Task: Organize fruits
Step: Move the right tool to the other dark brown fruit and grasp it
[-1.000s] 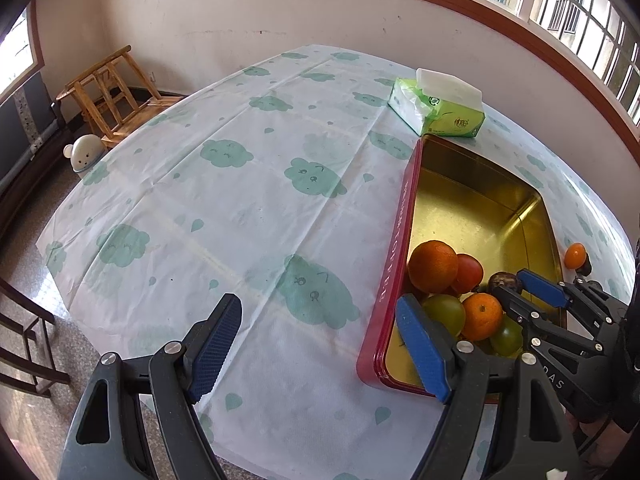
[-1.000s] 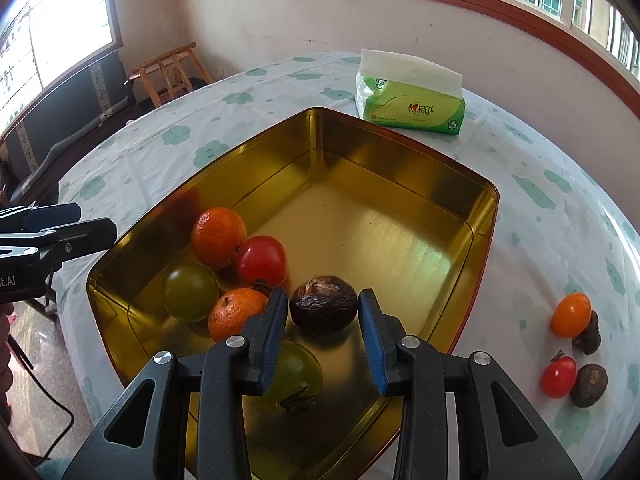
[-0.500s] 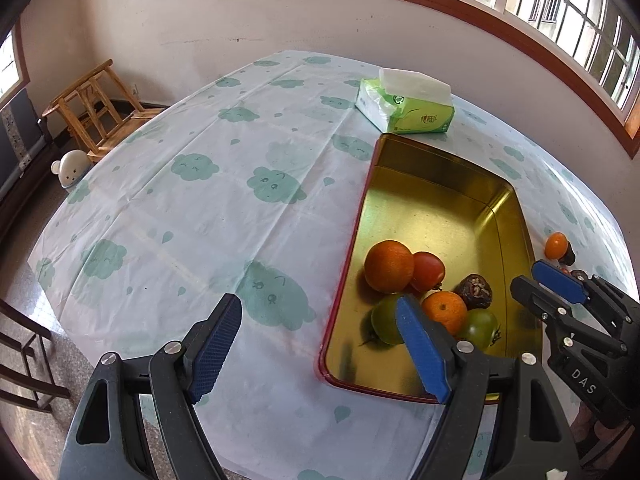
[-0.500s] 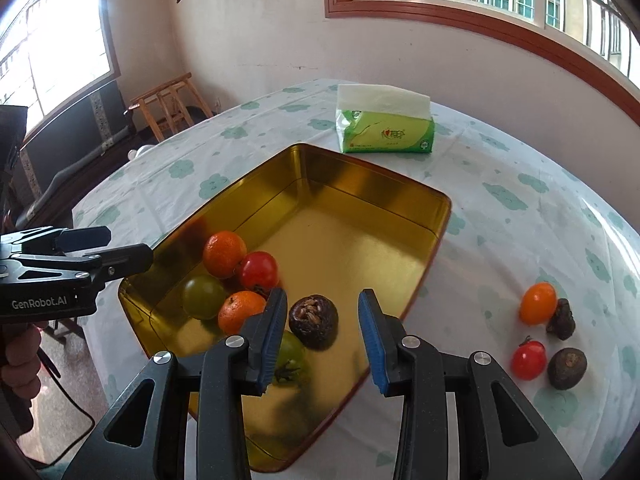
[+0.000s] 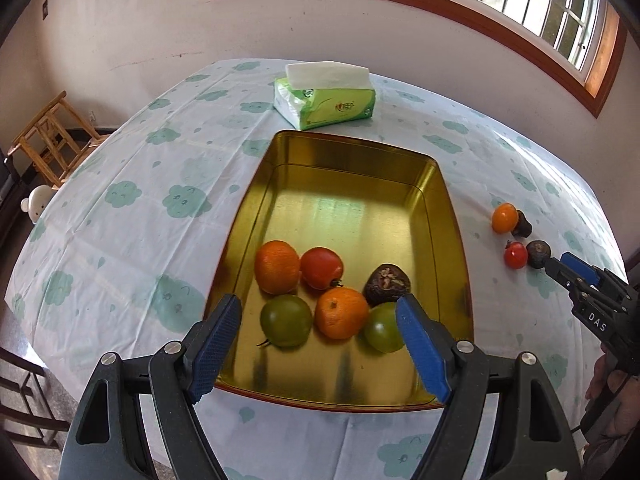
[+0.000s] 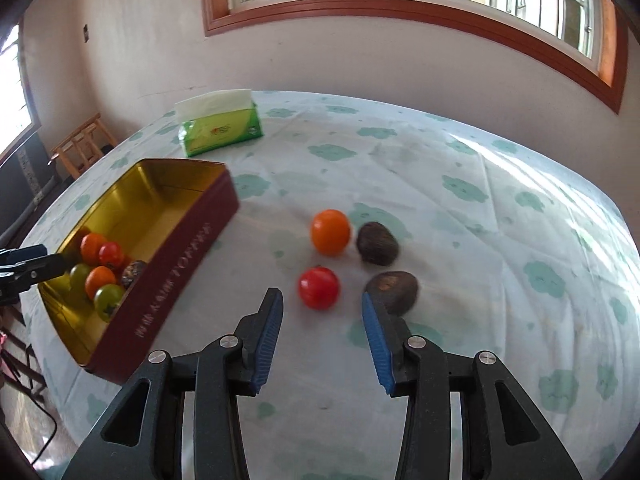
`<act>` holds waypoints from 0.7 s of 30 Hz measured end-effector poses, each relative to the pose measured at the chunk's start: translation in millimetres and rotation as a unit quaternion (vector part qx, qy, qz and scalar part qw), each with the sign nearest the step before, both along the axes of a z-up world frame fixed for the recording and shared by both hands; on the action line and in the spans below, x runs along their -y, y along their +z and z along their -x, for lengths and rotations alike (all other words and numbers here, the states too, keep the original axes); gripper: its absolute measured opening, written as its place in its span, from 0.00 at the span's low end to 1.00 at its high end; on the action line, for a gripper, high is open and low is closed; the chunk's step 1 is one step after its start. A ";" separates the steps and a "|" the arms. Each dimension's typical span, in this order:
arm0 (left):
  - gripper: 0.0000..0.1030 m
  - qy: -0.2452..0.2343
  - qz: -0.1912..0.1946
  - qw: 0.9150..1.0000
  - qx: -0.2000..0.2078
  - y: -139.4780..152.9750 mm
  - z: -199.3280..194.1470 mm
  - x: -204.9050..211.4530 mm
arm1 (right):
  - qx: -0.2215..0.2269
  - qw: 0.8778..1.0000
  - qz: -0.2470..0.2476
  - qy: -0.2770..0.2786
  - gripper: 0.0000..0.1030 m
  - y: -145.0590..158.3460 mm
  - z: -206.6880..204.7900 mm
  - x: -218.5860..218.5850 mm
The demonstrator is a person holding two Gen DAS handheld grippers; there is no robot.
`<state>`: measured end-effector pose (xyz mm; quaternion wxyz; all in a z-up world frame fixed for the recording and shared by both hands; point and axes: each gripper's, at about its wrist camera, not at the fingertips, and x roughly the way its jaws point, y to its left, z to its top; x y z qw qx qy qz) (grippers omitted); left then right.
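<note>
Both tools are empty. Left tool [image 5: 320, 348] stands with its blue pads spread wide, hanging above the near end of the gold tin [image 5: 440, 184] without touching the tin or the fruit in it. Seen past its pads, six pieces lie bunched at that near end: two oranges [image 5: 277, 267], a red tomato [image 5: 322, 268], two green tomatoes [image 5: 285, 321] and a dark wrinkled fruit [image 5: 386, 279].

Right tool [image 6: 322, 334] has just been opening its jaws; they stand moderately apart with nothing between the pads, over the bare cloud-print cloth on the surface [image 6: 480, 208], to the right of the tin's maroon side wall. Just beyond its fingertips [image 6: 370, 316] lie four loose pieces in a small cluster: a small red tomato [image 6: 319, 287], an orange tomato [image 6: 330, 232] behind it, and two dark brown fruits [image 6: 394, 292]. The nearer brown one sits right at the tip of the right pad; whether they touch I cannot tell.

A green tissue pack [image 6: 220, 128] rests beyond the tin's far end.
</note>
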<state>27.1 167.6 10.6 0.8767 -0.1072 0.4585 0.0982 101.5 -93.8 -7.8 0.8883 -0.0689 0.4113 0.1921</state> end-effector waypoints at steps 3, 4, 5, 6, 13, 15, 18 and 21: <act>0.75 -0.016 -0.001 1.000 -0.001 0.2 -5.5 14.2 | -0.006 1.000 0.004 -0.013 0.44 -8.8 -7.7 15.8; 0.75 -0.022 -0.002 1.000 -0.002 0.4 -7.6 19.3 | -0.008 1.000 0.006 -0.015 0.44 -12.4 -9.1 20.1; 0.75 -0.028 -0.003 1.000 -0.002 0.7 -9.7 24.6 | -0.010 1.000 0.007 -0.016 0.44 -15.4 -10.9 22.0; 0.75 -0.033 -0.003 0.999 -0.002 0.9 -11.7 29.2 | -0.011 1.000 0.008 -0.016 0.44 -18.3 -12.7 23.3; 0.75 -0.068 -0.006 0.998 -0.006 0.3 -27.8 61.3 | -0.016 1.000 0.012 -0.016 0.44 -35.5 -28.4 17.9; 0.75 -0.077 -0.007 0.997 -0.007 0.0 -31.3 68.7 | -0.015 1.000 0.015 -0.017 0.44 -38.7 -33.6 15.9; 0.75 -0.088 -0.009 0.996 -0.008 0.2 -37.0 80.3 | -0.017 1.000 0.016 -0.016 0.44 -43.0 -41.3 14.2; 0.75 -0.099 -0.010 0.995 -0.009 0.9 -42.8 91.7 | -0.019 1.000 0.016 -0.013 0.44 -45.4 -46.1 12.7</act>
